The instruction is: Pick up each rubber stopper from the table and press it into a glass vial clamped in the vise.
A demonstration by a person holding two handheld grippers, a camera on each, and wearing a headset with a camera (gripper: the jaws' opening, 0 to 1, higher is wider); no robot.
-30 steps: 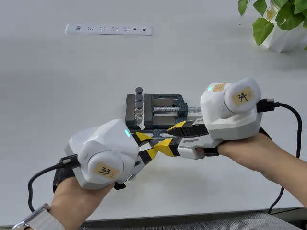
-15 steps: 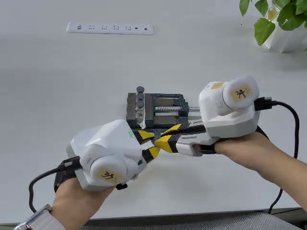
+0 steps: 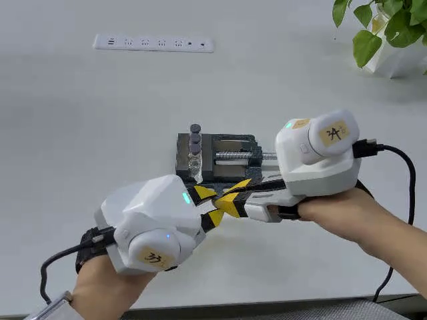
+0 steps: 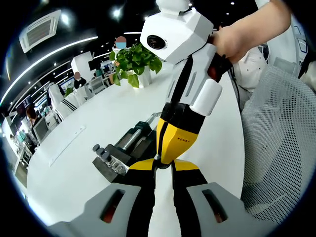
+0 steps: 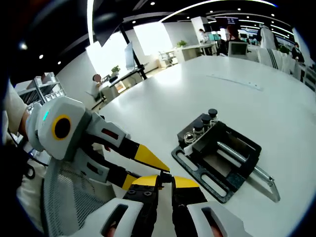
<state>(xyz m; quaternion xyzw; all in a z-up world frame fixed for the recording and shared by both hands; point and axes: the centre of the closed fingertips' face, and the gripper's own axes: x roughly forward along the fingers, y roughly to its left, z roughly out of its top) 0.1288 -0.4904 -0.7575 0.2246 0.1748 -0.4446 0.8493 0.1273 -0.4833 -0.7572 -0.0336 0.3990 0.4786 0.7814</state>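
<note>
A dark vise (image 3: 230, 159) stands mid-table with a row of glass vials (image 3: 194, 148) clamped at its left end. Dark stoppers sit on the far vials (image 5: 207, 117); the nearest vial (image 5: 188, 134) looks uncapped. My left gripper (image 3: 211, 205) and right gripper (image 3: 220, 197) meet tip to tip just in front of the vise, above the table. In the left gripper view my own tips (image 4: 158, 164) are together, touching the right gripper's yellow finger (image 4: 173, 140). In the right gripper view my tips (image 5: 165, 180) are together, with a small dark spot there that I cannot identify.
A white power strip (image 3: 153, 43) lies at the far left of the white table (image 3: 80, 133). A potted plant (image 3: 387, 27) stands at the far right corner. Cables trail from both grippers toward the front edge. A mesh chair (image 4: 276, 148) stands beside the table.
Both grippers stay tip to tip in front of the vise. The left one has rolled a little and drawn slightly toward me.
</note>
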